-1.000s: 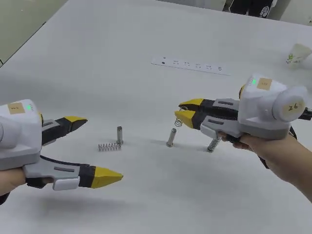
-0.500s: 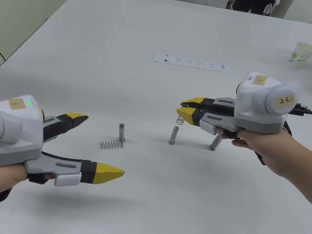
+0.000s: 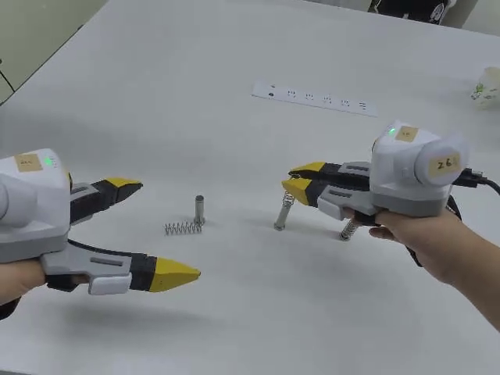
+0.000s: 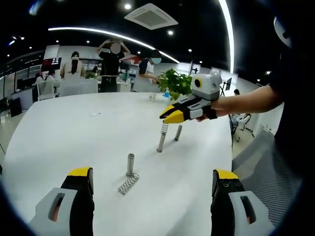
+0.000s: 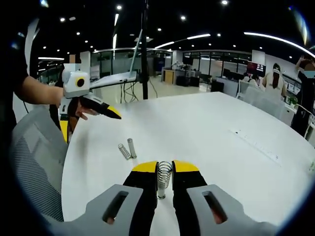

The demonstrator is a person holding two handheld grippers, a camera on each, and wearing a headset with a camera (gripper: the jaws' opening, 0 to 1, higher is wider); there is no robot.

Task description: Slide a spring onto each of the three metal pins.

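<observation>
Three metal pins stand on the white table [image 3: 156,94]. The left pin [image 3: 199,209] [image 4: 130,164] [image 5: 131,147] is bare, and a loose spring [image 3: 182,228] [image 4: 128,183] [image 5: 123,151] lies beside it. My right gripper [image 3: 290,184] [image 5: 164,169] is shut on a spring [image 3: 287,200] [image 5: 164,176] whose lower end meets the top of the leaning middle pin [image 3: 279,220] [image 4: 160,143]. The right pin [image 3: 348,229] [image 4: 177,132] carries a spring and sits under that gripper's body. My left gripper [image 3: 169,228] [image 4: 152,173] stands open near the loose spring, with nothing in it.
A white power strip [image 3: 319,99] [image 5: 256,142] lies farther back on the table. A paper cup [image 3: 490,82] stands at the far right edge. People and office desks are in the background beyond the table.
My right gripper has come down a little with its spring, so the spring's lower end now sits at the top of the middle pin. The left gripper has hardly moved.
</observation>
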